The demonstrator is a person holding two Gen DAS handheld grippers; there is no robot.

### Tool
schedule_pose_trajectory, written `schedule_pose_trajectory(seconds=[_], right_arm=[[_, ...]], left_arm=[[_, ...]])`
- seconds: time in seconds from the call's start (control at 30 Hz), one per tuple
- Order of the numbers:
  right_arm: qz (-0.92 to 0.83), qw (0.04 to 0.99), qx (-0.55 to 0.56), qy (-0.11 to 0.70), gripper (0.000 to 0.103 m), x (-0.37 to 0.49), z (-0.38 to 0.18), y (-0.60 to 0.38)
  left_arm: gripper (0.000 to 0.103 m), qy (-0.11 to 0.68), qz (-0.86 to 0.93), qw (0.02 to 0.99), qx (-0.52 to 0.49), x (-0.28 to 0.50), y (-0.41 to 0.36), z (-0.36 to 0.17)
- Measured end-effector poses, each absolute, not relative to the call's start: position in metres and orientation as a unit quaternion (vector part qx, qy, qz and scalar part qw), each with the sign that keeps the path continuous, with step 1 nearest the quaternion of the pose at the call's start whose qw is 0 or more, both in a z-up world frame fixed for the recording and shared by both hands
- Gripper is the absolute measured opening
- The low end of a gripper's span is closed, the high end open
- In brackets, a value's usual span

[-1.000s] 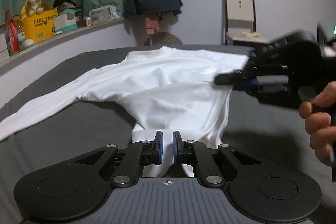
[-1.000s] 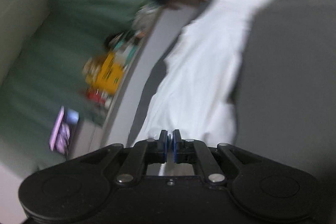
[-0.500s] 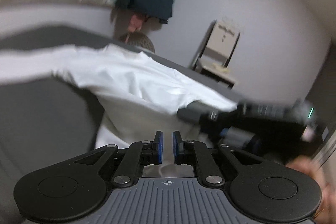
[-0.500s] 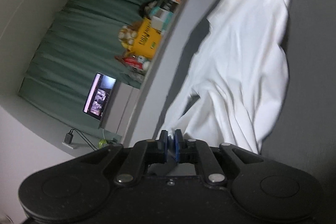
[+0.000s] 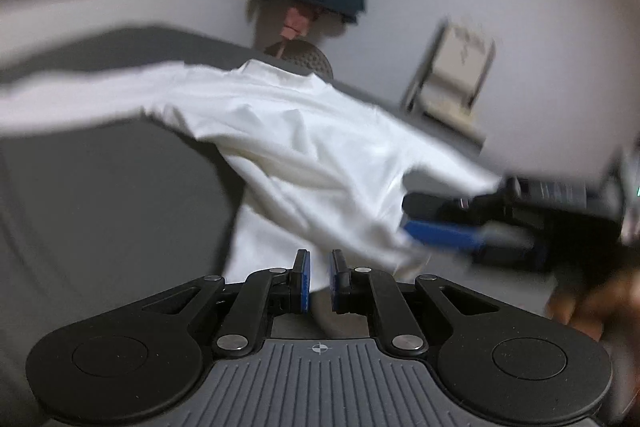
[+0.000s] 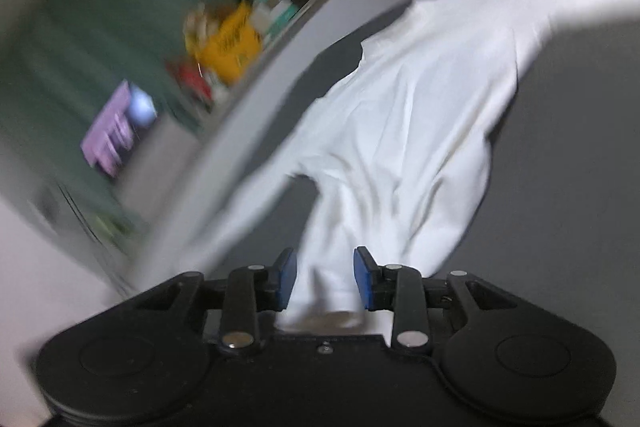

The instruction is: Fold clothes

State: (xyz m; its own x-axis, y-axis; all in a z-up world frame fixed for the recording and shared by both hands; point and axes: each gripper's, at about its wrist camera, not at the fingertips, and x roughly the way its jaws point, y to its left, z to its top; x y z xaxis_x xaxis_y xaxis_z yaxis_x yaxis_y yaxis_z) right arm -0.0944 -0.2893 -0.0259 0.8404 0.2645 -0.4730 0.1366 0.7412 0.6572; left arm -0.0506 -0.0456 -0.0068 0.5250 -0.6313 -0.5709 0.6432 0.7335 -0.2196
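Shirt (image 5: 320, 163) lies white across the dark grey bed (image 5: 100, 211), hem lifted. The left tool (image 5: 319, 281) pinches the hem, jaws narrow; the right tool (image 6: 325, 279) stands wide around bunched cloth. I'd draw both corners evenly. Blur hides whether the right pads touch fabric.

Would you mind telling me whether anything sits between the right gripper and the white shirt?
Nothing visible does: the shirt already runs between the open jaws of the right gripper, lying on the grey bed.
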Motion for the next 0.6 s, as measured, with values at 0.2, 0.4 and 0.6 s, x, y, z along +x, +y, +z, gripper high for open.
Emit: schedule_pose_trajectory(seconds=[0.2, 0.4, 0.6], right_arm=[[0.088, 0.939, 0.107, 0.316, 0.050, -0.112, 0.013, -0.257], [0.084, 0.943, -0.110, 0.304, 0.047, -0.123, 0.010, -0.201], [0.040, 0.936, -0.229, 0.263, 0.046, -0.121, -0.001, -0.169]], left_arm=[[0.009, 0.390, -0.350, 0.851, -0.040, -0.043, -0.033, -0.007], [0.009, 0.431, -0.331, 0.835, -0.093, -0.035, -0.028, -0.016], [0.009, 0.449, -0.348, 0.819, -0.076, -0.040, -0.042, -0.020]])
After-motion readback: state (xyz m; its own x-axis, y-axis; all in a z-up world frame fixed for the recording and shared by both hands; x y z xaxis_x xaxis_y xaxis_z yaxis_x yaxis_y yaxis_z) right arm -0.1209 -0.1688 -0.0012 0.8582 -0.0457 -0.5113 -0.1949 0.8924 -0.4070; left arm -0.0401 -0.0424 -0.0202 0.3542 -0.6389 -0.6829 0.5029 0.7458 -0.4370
